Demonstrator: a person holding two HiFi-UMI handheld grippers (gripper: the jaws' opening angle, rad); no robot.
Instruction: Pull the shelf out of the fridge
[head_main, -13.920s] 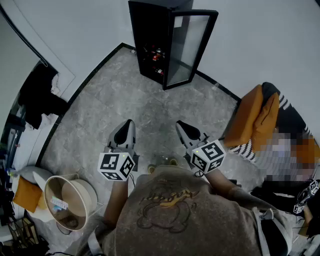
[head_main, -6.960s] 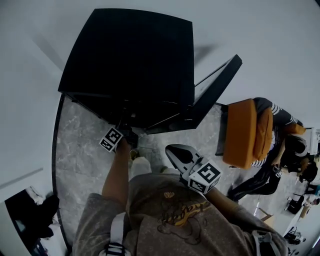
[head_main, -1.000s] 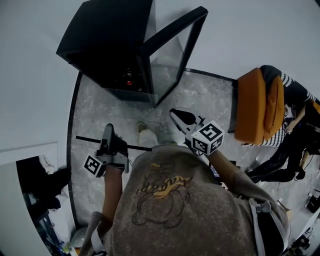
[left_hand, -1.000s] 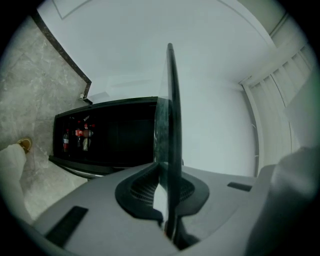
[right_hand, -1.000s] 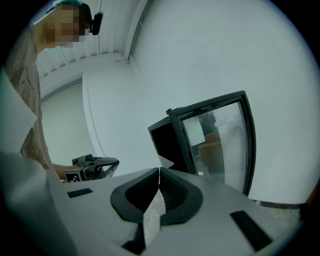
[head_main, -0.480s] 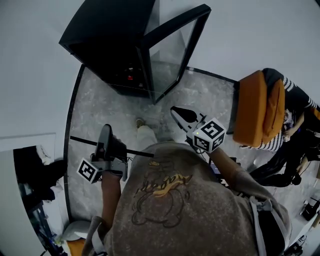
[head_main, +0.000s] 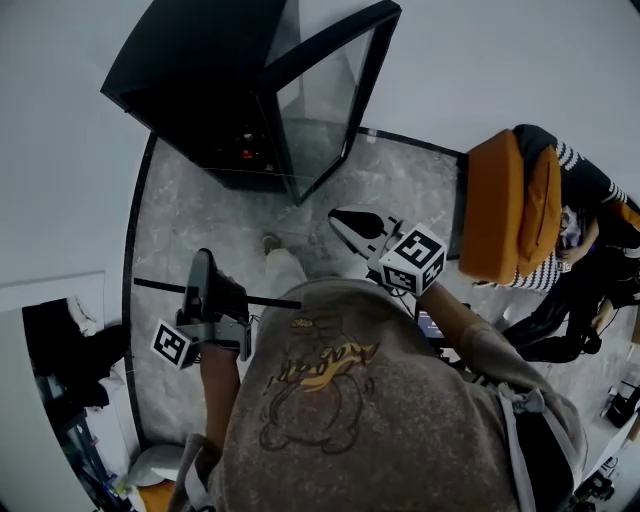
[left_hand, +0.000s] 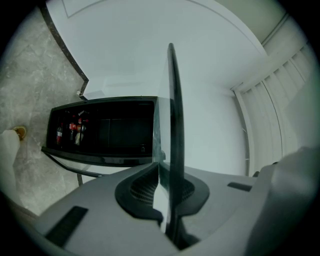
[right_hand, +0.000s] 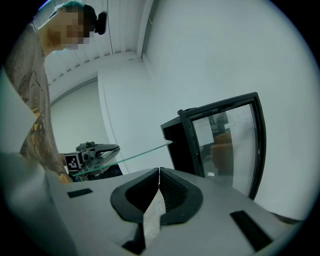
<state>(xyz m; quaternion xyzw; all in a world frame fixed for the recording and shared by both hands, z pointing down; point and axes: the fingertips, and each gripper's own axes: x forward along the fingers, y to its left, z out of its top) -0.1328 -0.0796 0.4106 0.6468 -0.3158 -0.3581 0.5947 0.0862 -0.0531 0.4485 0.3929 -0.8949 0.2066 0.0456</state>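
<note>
The left gripper (head_main: 203, 287), well out in front of the fridge (head_main: 200, 90), has its jaws pinching the edge of the glass shelf (head_main: 268, 299), which is fully outside the fridge. The fridge's glass door (head_main: 325, 100) stands open. The right gripper (head_main: 352, 221), nearer that door, has its jaws pressed together on nothing.

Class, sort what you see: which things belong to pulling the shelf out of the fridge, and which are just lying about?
Job: shelf, clamped in left gripper; fridge; its open door.
Lying about: bottles in fridge; orange seat; person beside it; right gripper, shut and empty.
</note>
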